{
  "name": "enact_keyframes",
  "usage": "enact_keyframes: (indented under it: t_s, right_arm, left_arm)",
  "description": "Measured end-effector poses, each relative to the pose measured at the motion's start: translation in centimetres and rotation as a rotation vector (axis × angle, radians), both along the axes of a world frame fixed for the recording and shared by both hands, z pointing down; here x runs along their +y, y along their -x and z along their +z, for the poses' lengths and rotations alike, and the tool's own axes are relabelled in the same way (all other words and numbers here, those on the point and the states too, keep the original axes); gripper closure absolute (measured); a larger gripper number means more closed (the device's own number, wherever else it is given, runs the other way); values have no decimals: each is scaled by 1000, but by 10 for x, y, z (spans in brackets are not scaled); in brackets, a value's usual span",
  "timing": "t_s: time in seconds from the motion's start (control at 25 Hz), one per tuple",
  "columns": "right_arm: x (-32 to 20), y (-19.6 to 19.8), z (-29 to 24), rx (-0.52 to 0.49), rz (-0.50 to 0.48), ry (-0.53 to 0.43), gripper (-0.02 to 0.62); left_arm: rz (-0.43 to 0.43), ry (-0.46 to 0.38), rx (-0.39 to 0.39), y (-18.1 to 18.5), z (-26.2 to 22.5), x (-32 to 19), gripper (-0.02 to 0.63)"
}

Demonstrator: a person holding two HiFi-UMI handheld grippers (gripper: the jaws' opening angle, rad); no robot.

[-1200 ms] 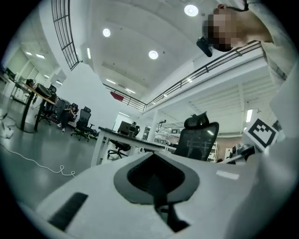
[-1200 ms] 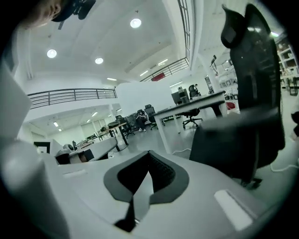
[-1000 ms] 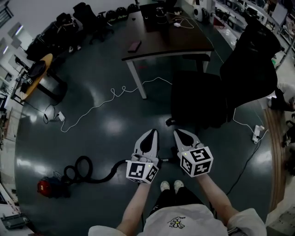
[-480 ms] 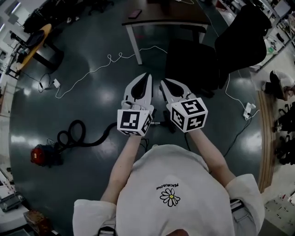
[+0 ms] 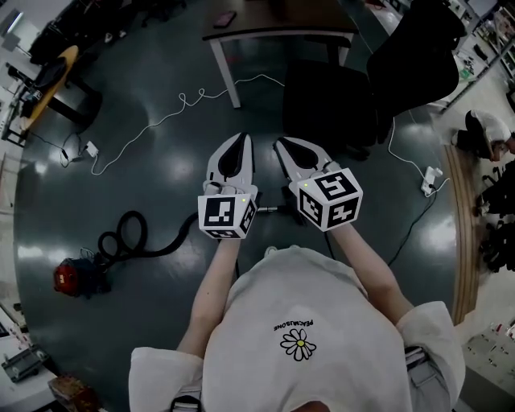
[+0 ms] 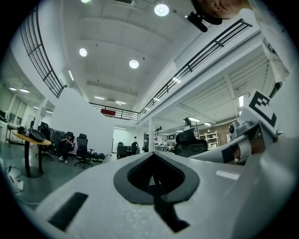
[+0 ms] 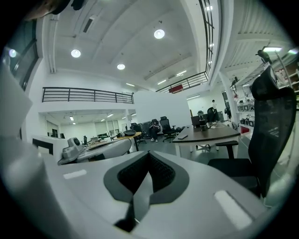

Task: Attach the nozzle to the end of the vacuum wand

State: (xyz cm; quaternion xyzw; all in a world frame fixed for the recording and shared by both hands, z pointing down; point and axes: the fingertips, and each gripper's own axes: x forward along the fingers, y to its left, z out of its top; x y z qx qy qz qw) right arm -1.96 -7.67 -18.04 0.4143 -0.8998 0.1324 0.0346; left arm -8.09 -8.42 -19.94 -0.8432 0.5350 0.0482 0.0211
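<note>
A red vacuum canister (image 5: 76, 276) sits on the dark floor at the lower left, and its black hose (image 5: 133, 240) curls right toward my hands. A short silver piece of the wand (image 5: 269, 209) shows on the floor between the two marker cubes; the rest is hidden under the grippers, and I cannot pick out a nozzle. My left gripper (image 5: 244, 137) and right gripper (image 5: 279, 142) are held side by side in the air, well above the floor and pointing ahead. Both are shut with nothing in them. The left gripper view (image 6: 152, 154) and right gripper view (image 7: 148, 153) show closed jaws against the open hall.
A black office chair (image 5: 338, 96) stands just ahead on the right, with a dark table (image 5: 273, 20) behind it. A white cable (image 5: 161, 121) snakes across the floor on the left. A power strip (image 5: 430, 181) lies at the right, and a round wooden table (image 5: 48, 76) stands far left.
Both grippers have risen and look larger and closer to the head camera. The view has tipped down, so my torso fills the bottom. Both jaws have stayed shut.
</note>
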Motion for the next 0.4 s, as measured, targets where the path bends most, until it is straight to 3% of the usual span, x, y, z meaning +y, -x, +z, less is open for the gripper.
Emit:
enact_keyframes:
  t_s: [0.2,0.4]
  right_arm:
    - [5,7,6,18,-17,12,589]
    - [9,14,5,21,-8,7,589]
  left_arm:
    - [-2,17,8,8,9,4,606]
    - [4,17,-37,7,16,6,606]
